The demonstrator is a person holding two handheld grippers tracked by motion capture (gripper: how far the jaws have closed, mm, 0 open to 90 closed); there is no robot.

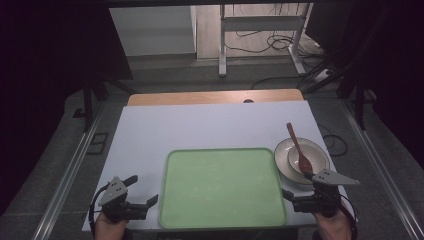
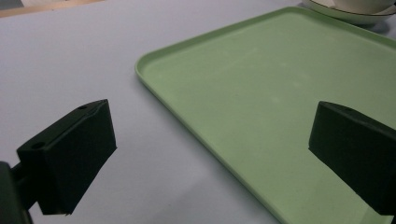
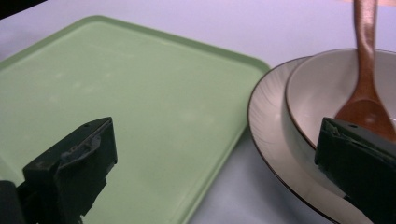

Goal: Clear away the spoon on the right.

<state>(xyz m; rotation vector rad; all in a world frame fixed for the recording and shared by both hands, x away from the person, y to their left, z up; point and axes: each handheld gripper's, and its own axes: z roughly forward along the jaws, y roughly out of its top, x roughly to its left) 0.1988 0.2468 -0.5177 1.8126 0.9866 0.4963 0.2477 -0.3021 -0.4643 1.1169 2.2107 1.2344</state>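
R claw (image 1: 300, 186) is spread wide, nothing between the jaws, hovering low over the table's (image 1: 210, 125) near right corner. One jaw sits by the tray's (image 1: 222, 187) right edge, the other is right at the plate (image 1: 283, 162) rim. Just ahead of it, on the plate, is a bowl (image 1: 314, 156) w/ a wooden spoon (image 1: 299, 149) inside, handle pointing away from the claw. In the right gripper view the spoon's scoop (image 3: 364, 112) is just past the right jaw, not touching afaict.

L claw (image 1: 141, 191) also spread, empty, over bare table just off the tray's left edge. Tray lies between the two claws.
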